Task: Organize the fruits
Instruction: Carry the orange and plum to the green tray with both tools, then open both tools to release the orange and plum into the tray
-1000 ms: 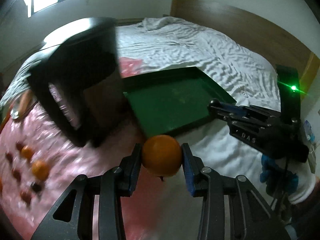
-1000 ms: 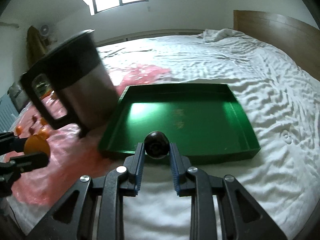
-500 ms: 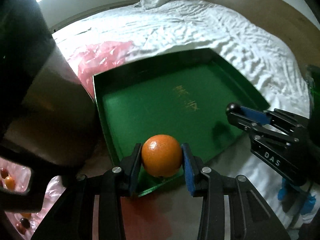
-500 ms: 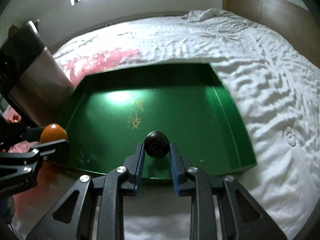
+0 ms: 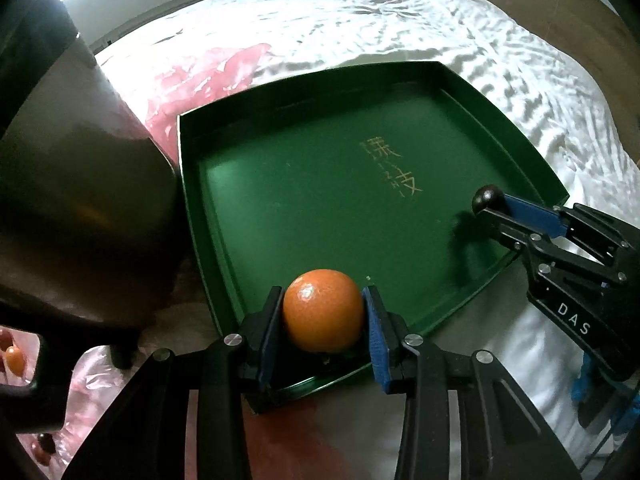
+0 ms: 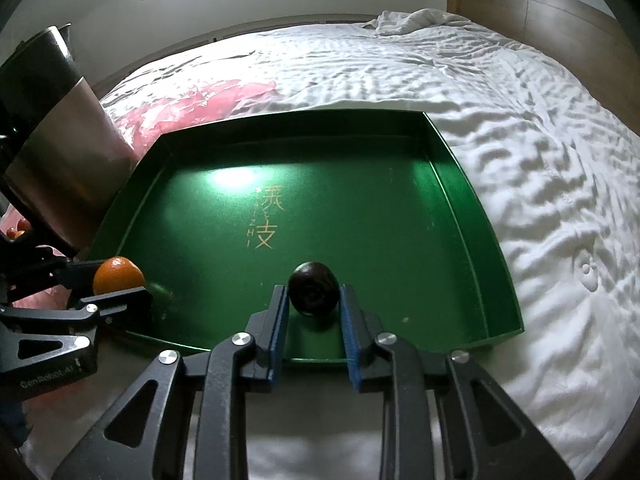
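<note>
A green tray (image 5: 320, 208) (image 6: 380, 216) with gold lettering lies on the white bed. My left gripper (image 5: 323, 304) (image 6: 116, 285) is shut on an orange (image 5: 323, 312) (image 6: 118, 278), low over the tray's near left corner. My right gripper (image 6: 313, 294) (image 5: 486, 205) is over the tray's near right part. Its jaws are opening, and a small dark round fruit (image 6: 313, 286) (image 5: 487, 198) sits between them with a thin gap at each pad. Whether that fruit rests on the tray floor I cannot tell.
A big dark steel jug (image 5: 72, 200) (image 6: 60, 152) with a black handle stands close against the tray's left side. A pink plastic sheet (image 5: 208, 72) (image 6: 192, 104) lies behind and under it, with small fruits (image 5: 16, 354) at the far left. A wooden headboard (image 6: 540, 12) is at the back right.
Both grippers came down and forward, from outside the tray's near rim to low over it. The jug now looms closer at the left. The right jaws have parted slightly.
</note>
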The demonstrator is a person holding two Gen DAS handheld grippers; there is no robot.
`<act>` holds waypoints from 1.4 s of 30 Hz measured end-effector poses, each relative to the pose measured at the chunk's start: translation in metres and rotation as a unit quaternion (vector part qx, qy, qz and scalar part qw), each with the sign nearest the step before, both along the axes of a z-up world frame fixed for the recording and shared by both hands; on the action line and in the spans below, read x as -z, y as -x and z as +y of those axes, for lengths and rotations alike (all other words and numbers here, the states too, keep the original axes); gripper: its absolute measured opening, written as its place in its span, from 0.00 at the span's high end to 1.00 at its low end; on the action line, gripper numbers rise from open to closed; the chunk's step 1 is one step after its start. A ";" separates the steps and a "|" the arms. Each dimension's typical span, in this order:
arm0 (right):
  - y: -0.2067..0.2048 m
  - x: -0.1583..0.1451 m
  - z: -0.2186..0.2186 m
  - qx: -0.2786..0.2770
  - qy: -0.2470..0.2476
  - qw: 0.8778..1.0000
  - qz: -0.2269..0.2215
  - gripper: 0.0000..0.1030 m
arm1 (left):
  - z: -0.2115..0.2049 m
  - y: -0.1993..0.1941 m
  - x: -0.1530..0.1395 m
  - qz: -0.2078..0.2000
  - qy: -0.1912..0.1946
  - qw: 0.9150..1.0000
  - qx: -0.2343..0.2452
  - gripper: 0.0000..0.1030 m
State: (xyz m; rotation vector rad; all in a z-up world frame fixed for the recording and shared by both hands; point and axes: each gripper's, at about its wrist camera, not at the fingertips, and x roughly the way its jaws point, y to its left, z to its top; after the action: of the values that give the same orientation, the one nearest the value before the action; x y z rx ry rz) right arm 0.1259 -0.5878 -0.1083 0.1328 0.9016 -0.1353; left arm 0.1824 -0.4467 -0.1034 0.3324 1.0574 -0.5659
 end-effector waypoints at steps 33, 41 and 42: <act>0.118 -0.076 0.115 -0.023 -0.011 0.997 -0.075 0.41 | 0.193 0.144 -0.095 -0.151 0.036 0.984 -0.083 0.47; 0.141 -0.093 0.171 -0.054 -0.004 0.994 -0.090 0.40 | 0.272 0.162 -0.094 -0.159 0.044 0.975 -0.151 0.46; 0.143 -0.095 0.180 -0.060 -0.004 0.994 -0.093 0.40 | 0.282 0.163 -0.093 -0.157 0.046 0.973 -0.160 0.46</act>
State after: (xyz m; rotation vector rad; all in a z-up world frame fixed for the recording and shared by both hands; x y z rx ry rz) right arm -0.0173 -0.4083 -0.0136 0.0954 0.7220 -0.0067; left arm 0.0195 -0.1646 -0.0109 0.1576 0.7559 -0.2587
